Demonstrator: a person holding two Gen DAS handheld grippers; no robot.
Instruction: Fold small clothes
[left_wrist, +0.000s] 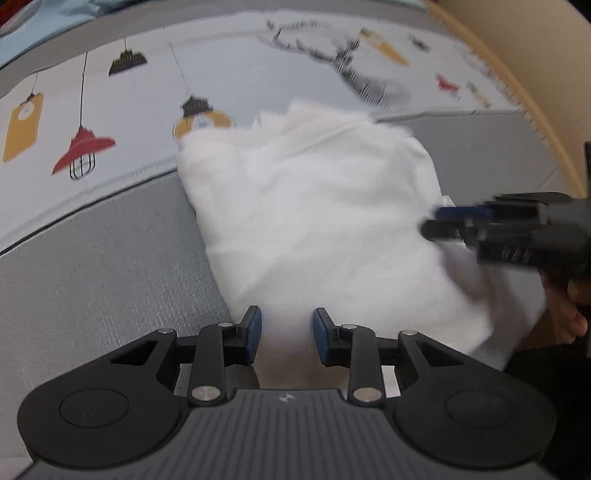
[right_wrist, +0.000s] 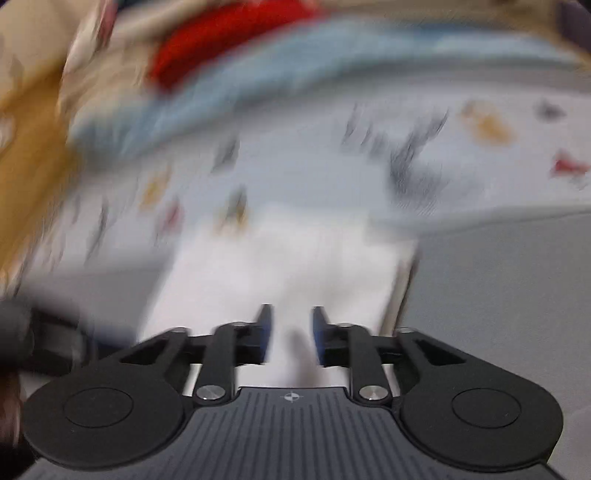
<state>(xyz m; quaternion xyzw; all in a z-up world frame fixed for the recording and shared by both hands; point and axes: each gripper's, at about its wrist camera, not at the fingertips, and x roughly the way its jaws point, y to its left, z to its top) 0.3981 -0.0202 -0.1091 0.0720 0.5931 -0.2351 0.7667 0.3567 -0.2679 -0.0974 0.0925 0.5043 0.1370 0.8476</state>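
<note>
Jaws of the left gripper (left_wrist: 287, 334) stand partly apart, their blue pads (left_wrist: 253, 330) on either side of the near edge of a white garment (left_wrist: 314, 221); the cloth runs into the gap and fills it, but whether the pads actually press on it cannot be told from the left wrist view. The right gripper (right_wrist: 290, 332) shows much the same stance in its own blurred view: jaws partly open, white cloth lying between and under the pads, and no clear sign of a pinch. In the left wrist view the right gripper comes in from the right side, smeared by motion, its tips over the right edge of the garment, with part of a hand (left_wrist: 565, 310) on its handle below. The garment is a soft, rumpled white piece, folded over on itself into a roughly rectangular bundle with a raised, bunched far end; it stretches away from the left jaws and ahead of the right jaws. It lies on a grey woven mat (left_wrist: 92, 280), and its far end overlaps a pale printed sheet (left_wrist: 110, 122) with hanging lamps in red, yellow and black. Beyond the right jaws, far off and badly blurred, sit a pale blue cloth (right_wrist: 258, 85) and a red one (right_wrist: 221, 40).
</note>
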